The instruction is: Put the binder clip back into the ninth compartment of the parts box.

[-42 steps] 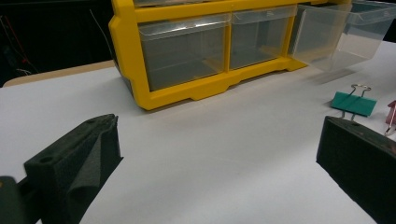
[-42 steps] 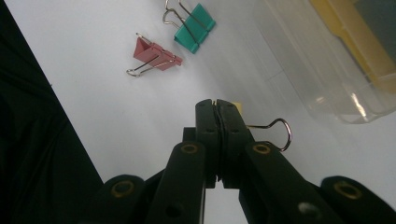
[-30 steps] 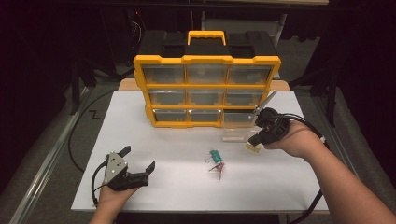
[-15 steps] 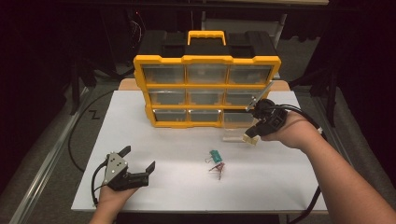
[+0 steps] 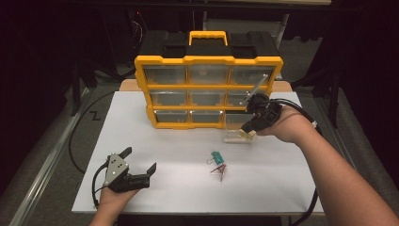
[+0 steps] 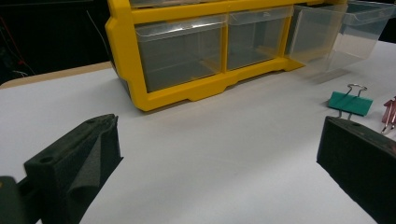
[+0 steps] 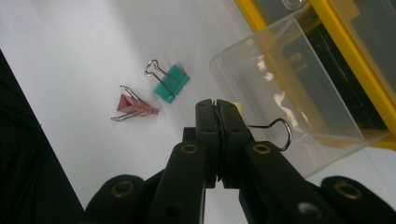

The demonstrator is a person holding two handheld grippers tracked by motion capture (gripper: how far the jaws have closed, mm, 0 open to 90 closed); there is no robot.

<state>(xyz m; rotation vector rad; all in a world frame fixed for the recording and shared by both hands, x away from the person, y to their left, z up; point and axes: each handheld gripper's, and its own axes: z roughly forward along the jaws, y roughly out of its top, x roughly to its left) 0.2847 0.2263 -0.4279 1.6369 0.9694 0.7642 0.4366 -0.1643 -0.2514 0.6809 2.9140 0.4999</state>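
No text, label, brand or number is showing legibly anywhere. The yellow organizer (image 5: 207, 89) is bearing no readable marking, and the binder clips are showing none either.

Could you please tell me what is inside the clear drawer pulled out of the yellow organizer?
The clear drawer looks empty. The right gripper holds a yellowish binder clip beside it; its body is mostly hidden.

Dim bg, bright table, maybe soft.

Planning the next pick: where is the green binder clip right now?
In the high view the green binder clip lies on the white table right of centre, just above the red binder clip and left of the pulled-out clear drawer.
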